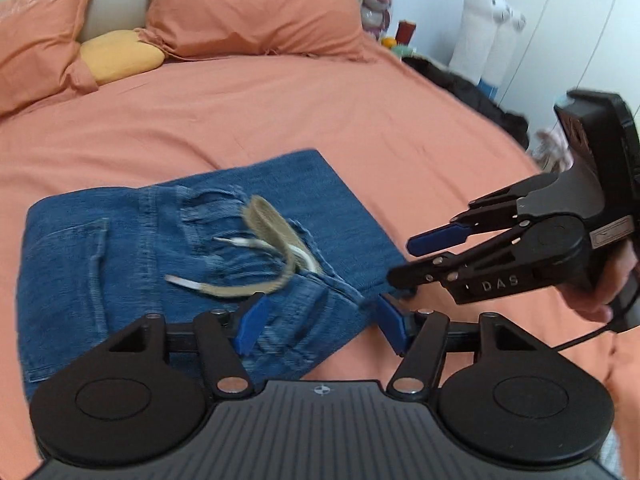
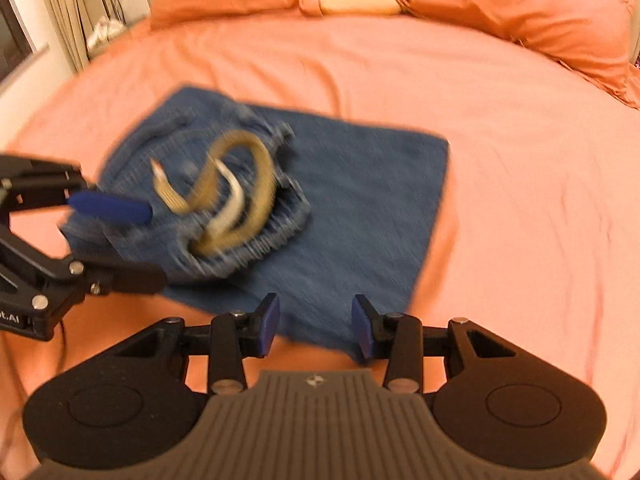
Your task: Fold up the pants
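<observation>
Orange bed (image 1: 280, 120) bears folded jeans (image 1: 120, 260), drawstring (image 1: 256, 280) atop.

My right gripper (image 1: 404, 264) reads "DAS" on its side. My left gripper (image 2: 154, 240) seems to end in "t.AI", cut off at the frame edge.

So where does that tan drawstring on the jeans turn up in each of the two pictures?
Left wrist view: the tan drawstring loops across the folded jeans, left of centre, just above the left gripper.
Right wrist view: it curls left of centre, on the bunched waistband, beyond the right gripper.
Shared landmark: the orange pillows along the top of both views.
</observation>
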### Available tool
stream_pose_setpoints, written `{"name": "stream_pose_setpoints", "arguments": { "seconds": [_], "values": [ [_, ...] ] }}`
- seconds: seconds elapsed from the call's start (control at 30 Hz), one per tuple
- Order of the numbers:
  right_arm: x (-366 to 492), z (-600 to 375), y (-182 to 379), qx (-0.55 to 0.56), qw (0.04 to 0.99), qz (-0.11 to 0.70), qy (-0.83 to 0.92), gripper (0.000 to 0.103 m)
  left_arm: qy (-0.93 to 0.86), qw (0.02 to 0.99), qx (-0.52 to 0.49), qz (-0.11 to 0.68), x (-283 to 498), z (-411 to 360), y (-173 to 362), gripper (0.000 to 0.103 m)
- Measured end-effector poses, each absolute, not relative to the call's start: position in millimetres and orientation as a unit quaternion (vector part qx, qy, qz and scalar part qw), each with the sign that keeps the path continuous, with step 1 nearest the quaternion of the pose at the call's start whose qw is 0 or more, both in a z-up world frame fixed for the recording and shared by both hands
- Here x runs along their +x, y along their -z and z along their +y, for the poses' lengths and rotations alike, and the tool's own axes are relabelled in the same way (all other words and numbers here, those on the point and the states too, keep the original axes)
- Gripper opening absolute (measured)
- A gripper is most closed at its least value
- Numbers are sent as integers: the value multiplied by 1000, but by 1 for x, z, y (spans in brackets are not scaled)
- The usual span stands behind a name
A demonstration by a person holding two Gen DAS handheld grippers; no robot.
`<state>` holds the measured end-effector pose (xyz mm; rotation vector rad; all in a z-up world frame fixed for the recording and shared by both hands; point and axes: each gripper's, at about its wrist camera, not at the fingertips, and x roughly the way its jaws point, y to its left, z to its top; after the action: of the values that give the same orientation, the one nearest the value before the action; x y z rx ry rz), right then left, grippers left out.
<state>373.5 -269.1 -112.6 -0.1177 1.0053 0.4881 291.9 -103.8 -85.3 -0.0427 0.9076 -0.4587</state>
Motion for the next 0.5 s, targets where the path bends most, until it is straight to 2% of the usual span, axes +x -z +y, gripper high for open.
{"name": "stream_pose_setpoints", "arguments": {
  "seconds": [0.23,0.3,0.5],
  "values": [
    [419,-236,94,61,843,477,-242,40,154,887,-13,435,311,-31,77,72],
    [440,-228,101,87,842,481,-228,47,137,887,-19,440,318,-11,81,72],
    [500,-211,136,175,814,521,-190,46,102,885,-46,452,338,37,95,71]
  ]
}}
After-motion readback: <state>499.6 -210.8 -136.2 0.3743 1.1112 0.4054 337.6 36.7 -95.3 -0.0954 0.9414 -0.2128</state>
